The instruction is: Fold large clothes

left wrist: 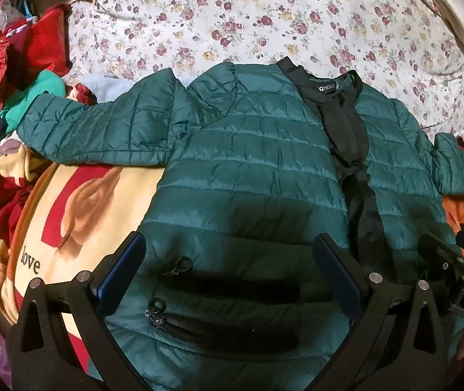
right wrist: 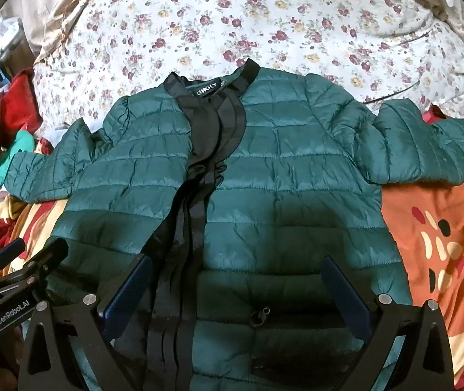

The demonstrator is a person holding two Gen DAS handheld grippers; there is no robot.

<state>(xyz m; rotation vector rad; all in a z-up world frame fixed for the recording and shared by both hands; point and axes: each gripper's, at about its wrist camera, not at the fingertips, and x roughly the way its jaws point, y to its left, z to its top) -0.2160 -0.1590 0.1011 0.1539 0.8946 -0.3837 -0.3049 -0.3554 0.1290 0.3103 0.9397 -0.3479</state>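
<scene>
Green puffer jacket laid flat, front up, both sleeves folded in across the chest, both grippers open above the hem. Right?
Not the sleeves. Both wrist views show the green puffer jacket front up with its sleeves spread outward: left sleeve, right sleeve. Nothing is folded yet. The left gripper and right gripper are open near the hem.

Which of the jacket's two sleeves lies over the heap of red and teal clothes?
The sleeve on the left of both views: its cuff reaches the red and teal clothes. The other sleeve lies on the orange patterned blanket.
</scene>
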